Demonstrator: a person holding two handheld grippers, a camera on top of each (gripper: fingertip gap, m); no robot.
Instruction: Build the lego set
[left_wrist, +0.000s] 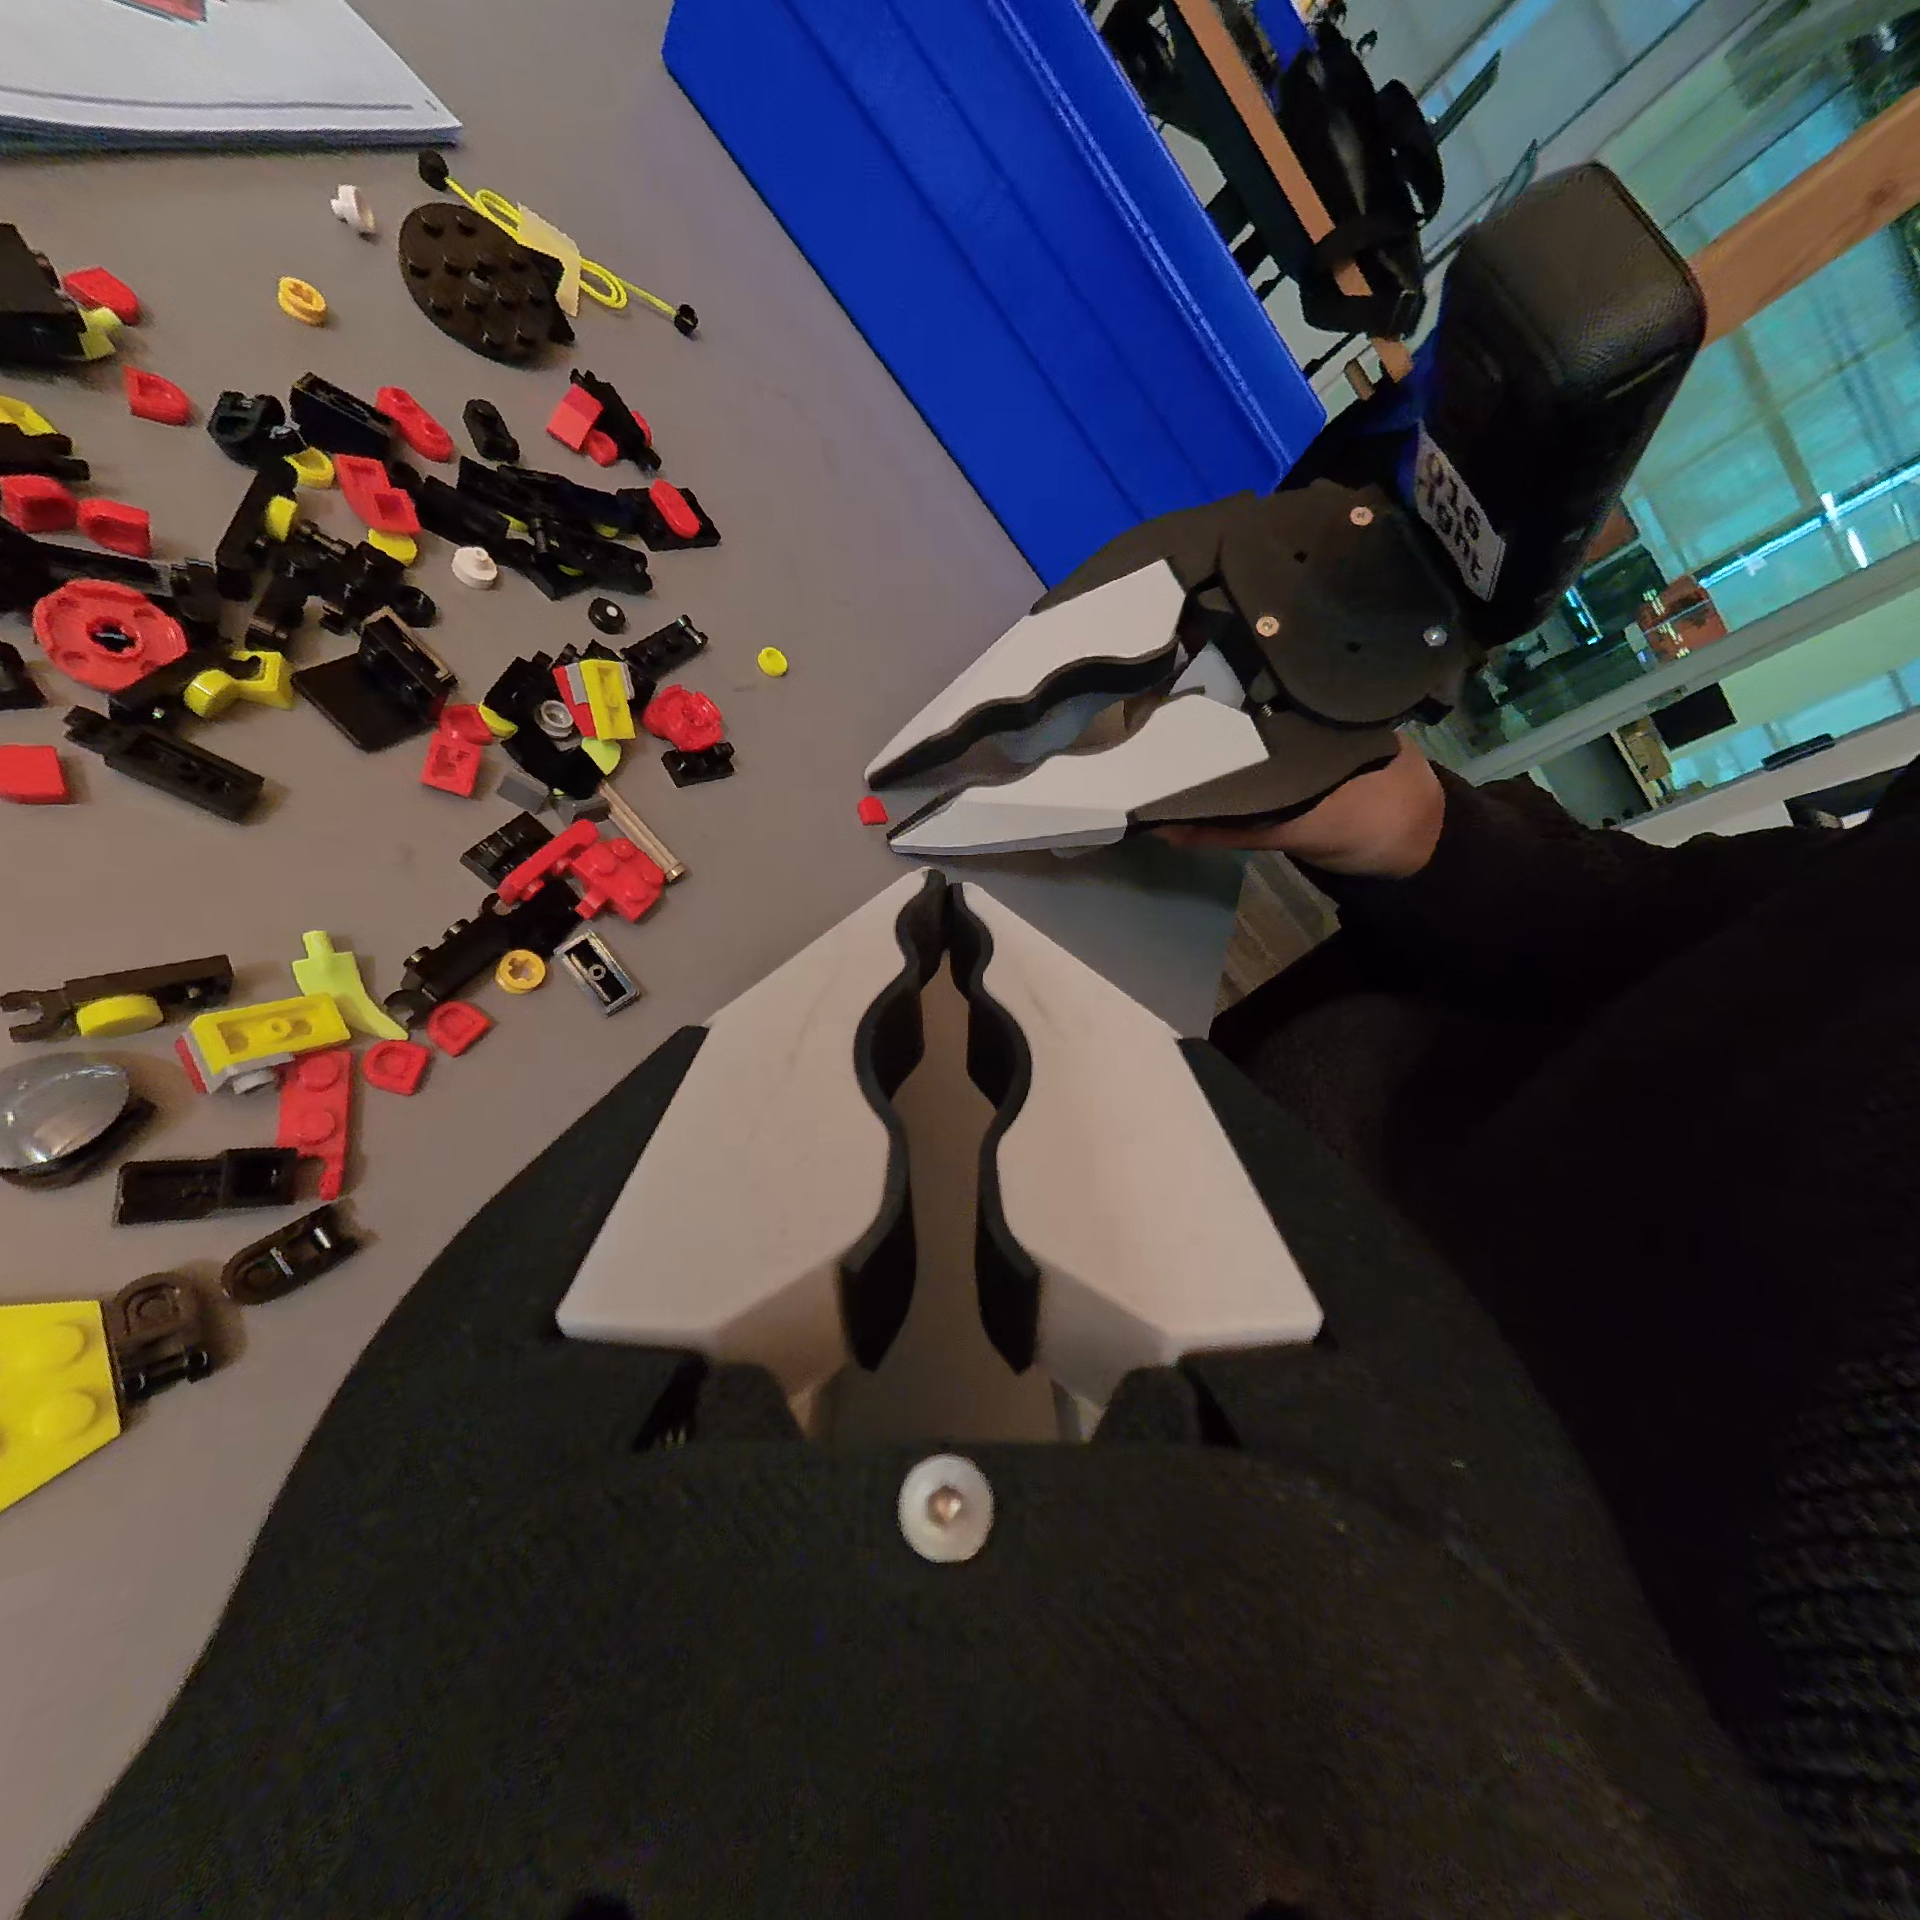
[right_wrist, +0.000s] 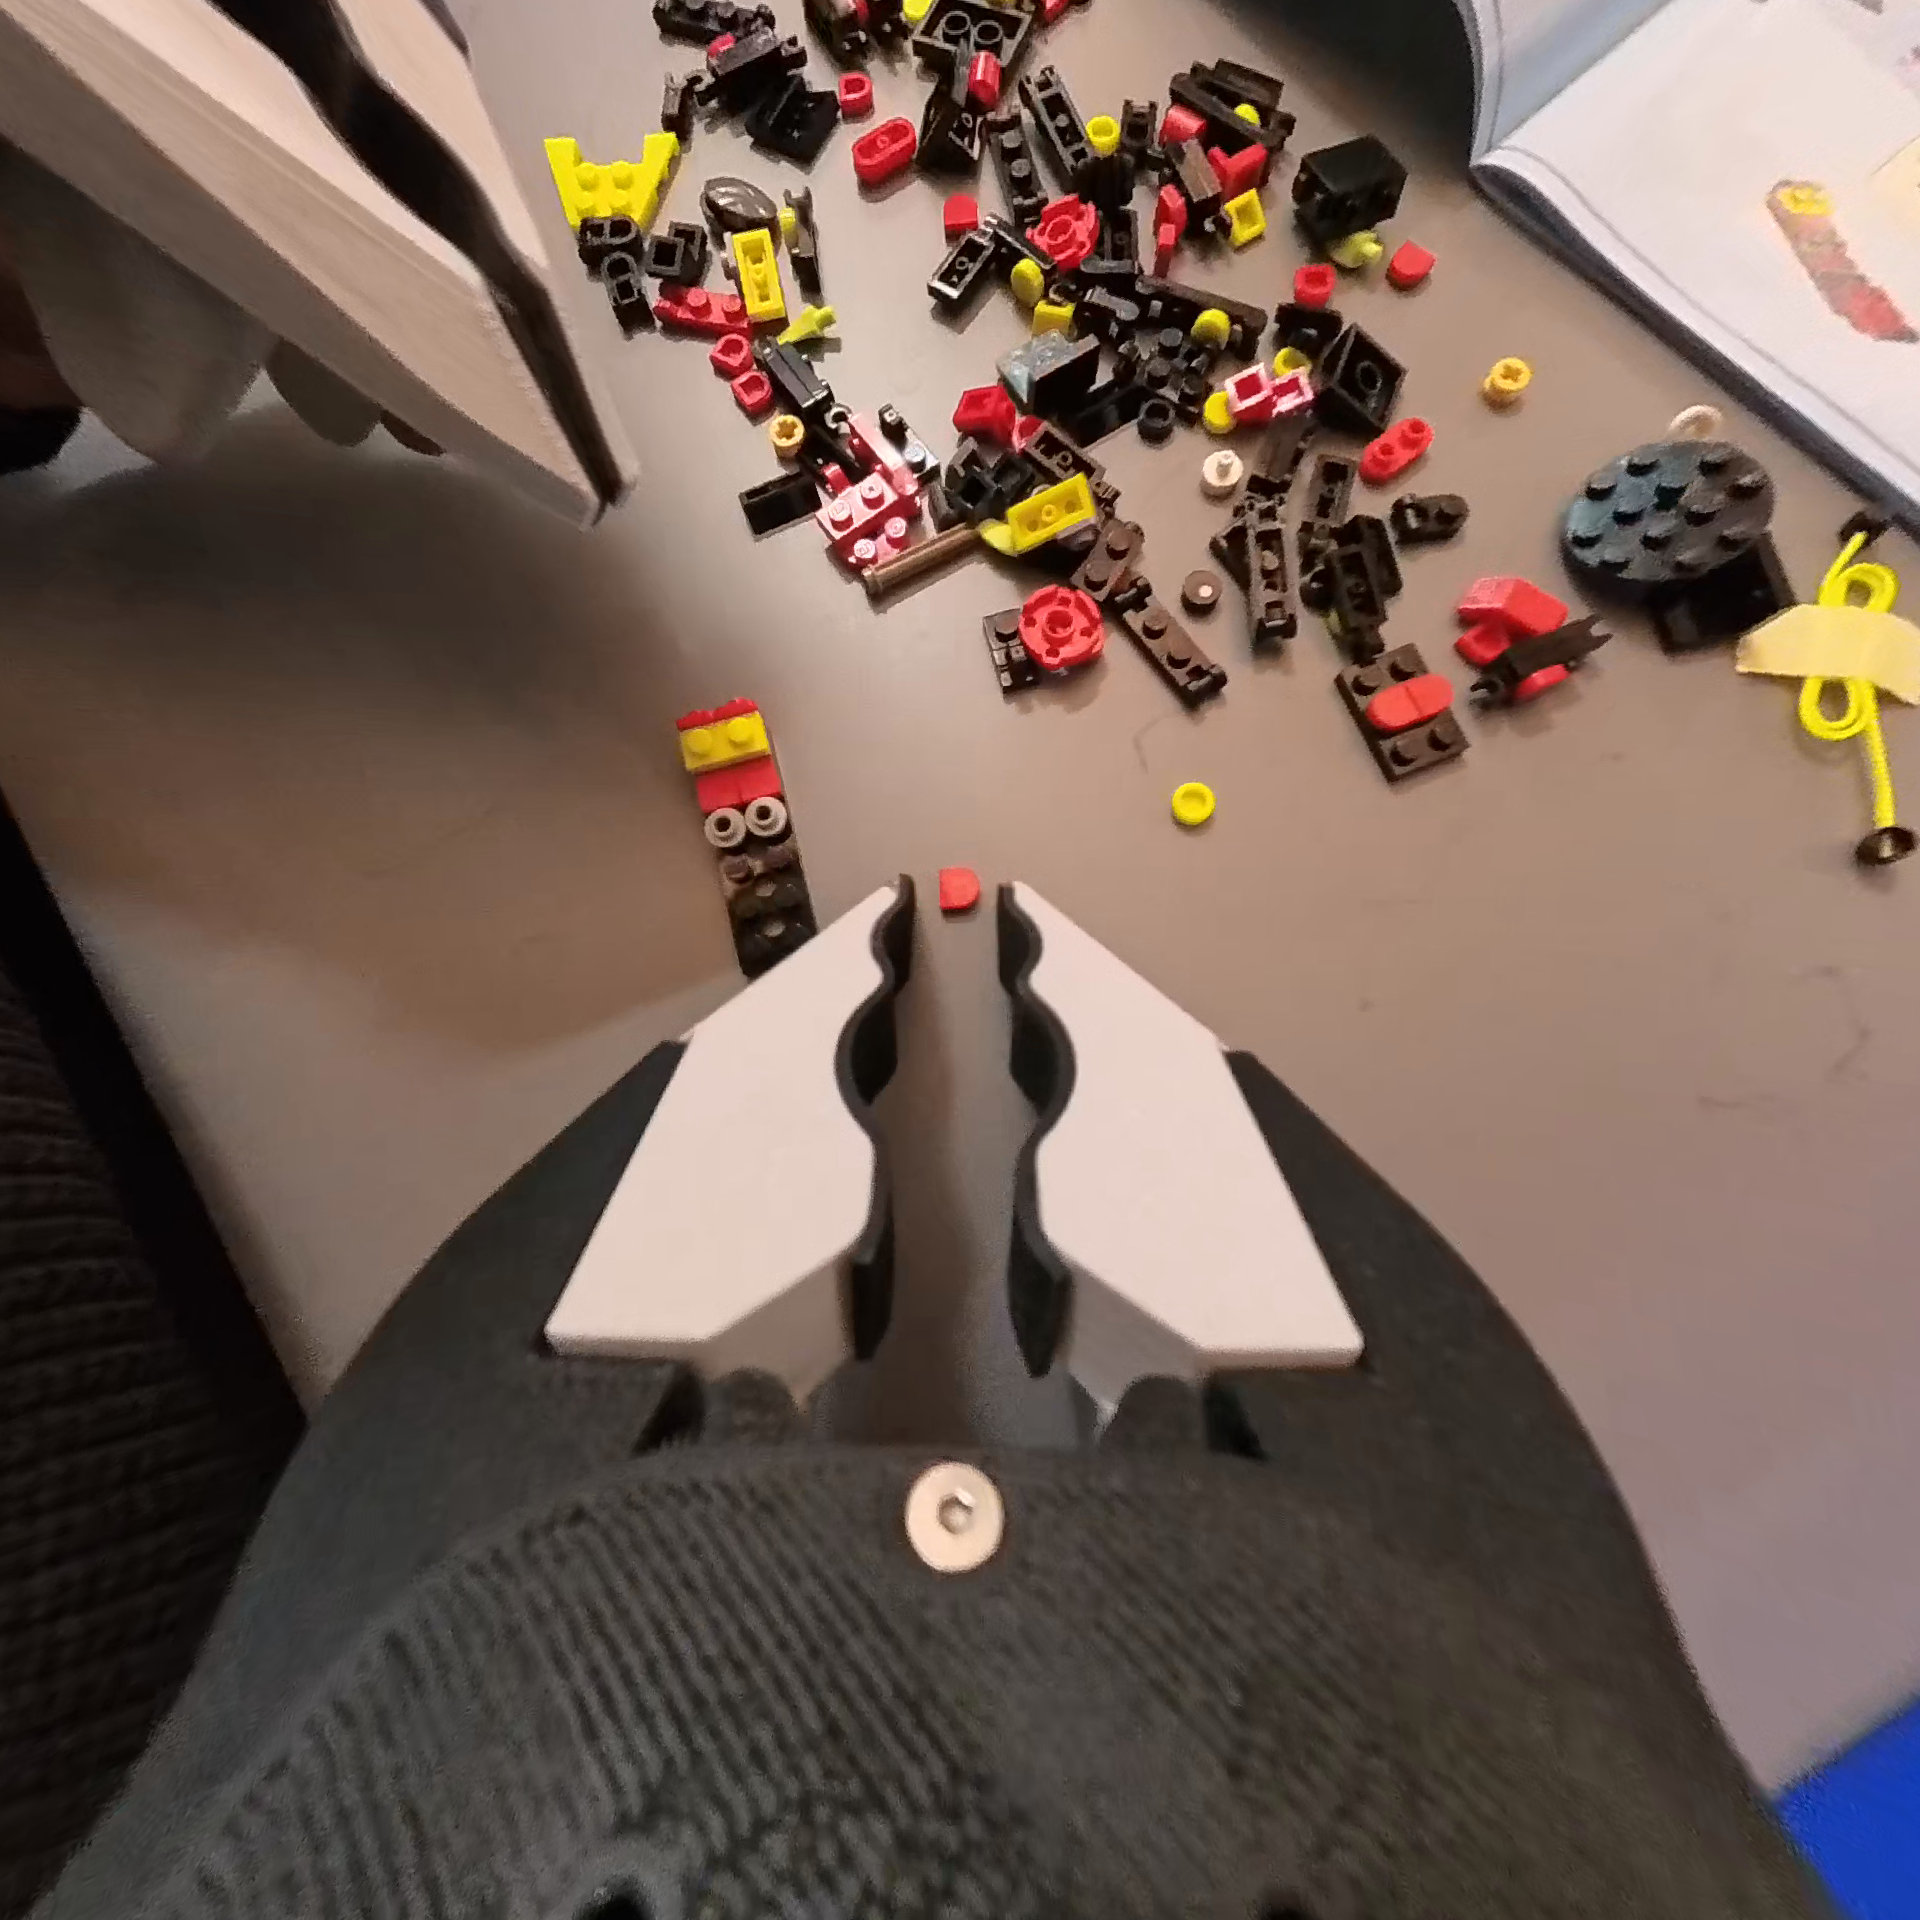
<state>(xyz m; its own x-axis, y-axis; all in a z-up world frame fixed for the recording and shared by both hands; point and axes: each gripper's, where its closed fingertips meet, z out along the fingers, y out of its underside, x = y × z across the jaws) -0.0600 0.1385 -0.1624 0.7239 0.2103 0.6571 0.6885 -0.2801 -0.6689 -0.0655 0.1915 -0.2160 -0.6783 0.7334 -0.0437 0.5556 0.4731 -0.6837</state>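
Closest in the left wrist view, the left gripper (left_wrist: 943, 883) is seen with its tips pressed together and nothing between them, held idle above the grey table (left_wrist: 831, 499). Just ahead of it and to its right, the right gripper (left_wrist: 883, 805) is angled down with a narrow gap at its tips, and a small red tile (left_wrist: 872, 809) lies on the table right at that gap. Loose lego pieces (left_wrist: 416, 675) are spread well off to the left, a black round plate (left_wrist: 480, 281) beyond them.

Nearest in the right wrist view, the right gripper (right_wrist: 954, 896) is slightly parted, and the small red tile (right_wrist: 957, 890) is framed between the fingertips, apparently not yet pinched. A partly built strip (right_wrist: 743, 821) (red, yellow and black) lies just ahead and to the left, its near end beside the left finger. An instruction booklet (right_wrist: 1714, 208) is far ahead on the right.

The pick is judged best done by lowering the tips until they straddle the tile's edges, then closing gently and squarely, since so flat a piece is easily flicked away. The strip should not be nudged.
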